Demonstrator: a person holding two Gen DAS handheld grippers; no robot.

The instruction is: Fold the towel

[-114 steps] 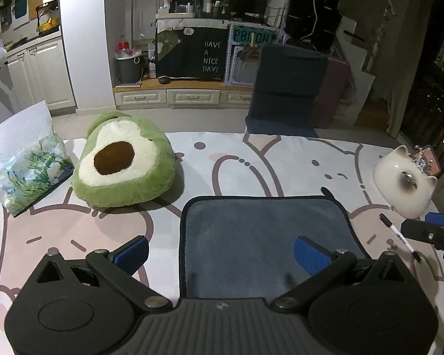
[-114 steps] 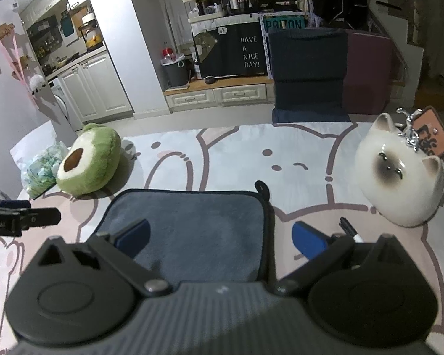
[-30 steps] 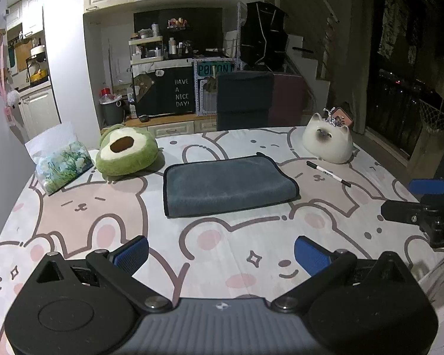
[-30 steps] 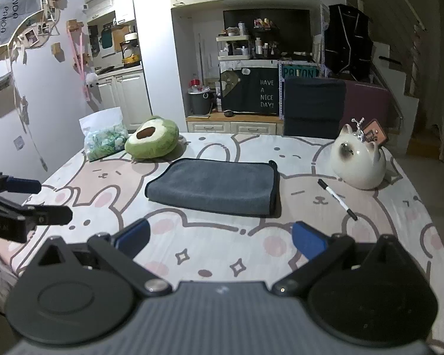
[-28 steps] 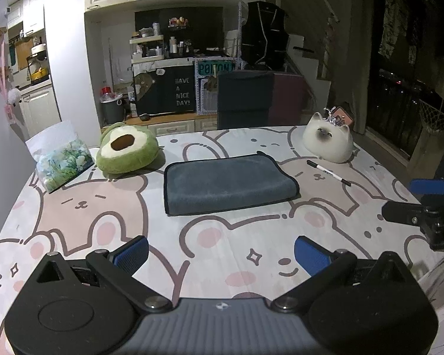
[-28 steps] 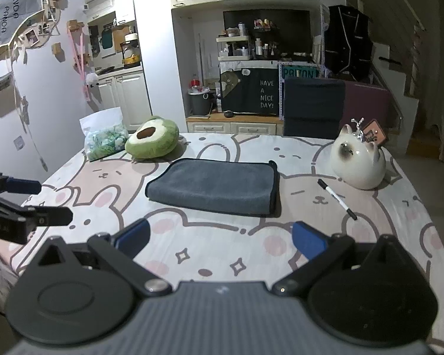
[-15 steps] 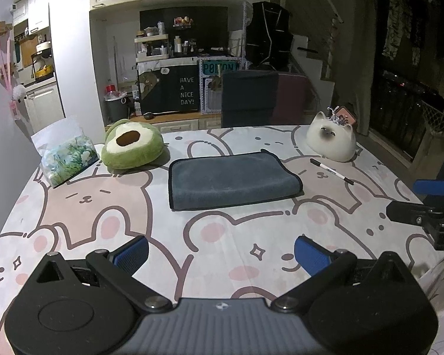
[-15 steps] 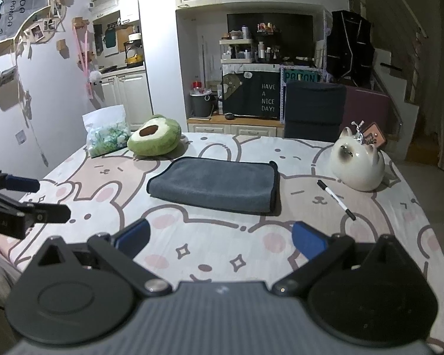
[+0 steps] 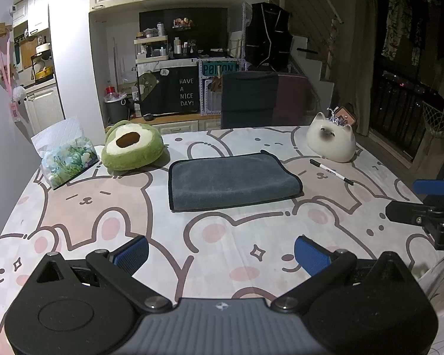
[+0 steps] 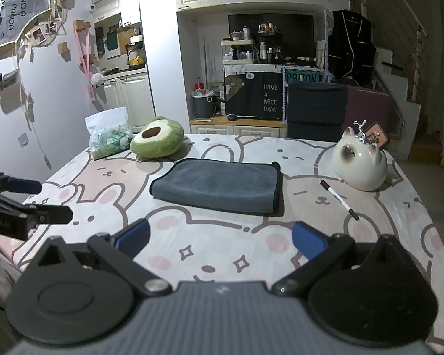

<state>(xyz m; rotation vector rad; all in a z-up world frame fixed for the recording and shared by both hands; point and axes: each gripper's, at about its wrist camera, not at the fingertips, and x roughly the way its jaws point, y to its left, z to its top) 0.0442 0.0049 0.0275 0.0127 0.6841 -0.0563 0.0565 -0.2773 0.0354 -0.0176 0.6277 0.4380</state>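
Note:
A dark grey towel (image 9: pixel 232 180) lies folded into a flat rectangle in the middle of the table, also in the right wrist view (image 10: pixel 219 185). My left gripper (image 9: pixel 221 253) is open and empty, held back near the table's front edge, well short of the towel. My right gripper (image 10: pixel 220 240) is open and empty too, equally far back from the towel. The right gripper shows at the right edge of the left wrist view (image 9: pixel 426 204). The left gripper shows at the left edge of the right wrist view (image 10: pixel 20 204).
A green avocado plush (image 9: pixel 131 145) and a plastic bag (image 9: pixel 66 159) sit at the far left. A white cat figurine (image 9: pixel 331 143) and a black marker pen (image 9: pixel 331 172) lie at the far right. A dark chair (image 9: pixel 249 99) stands behind the bear-patterned tablecloth (image 9: pixel 222 236).
Both grippers have pulled back from the folded towel to the table's near edge, open and empty. Over the last second they drifted slightly; the towel has not moved.

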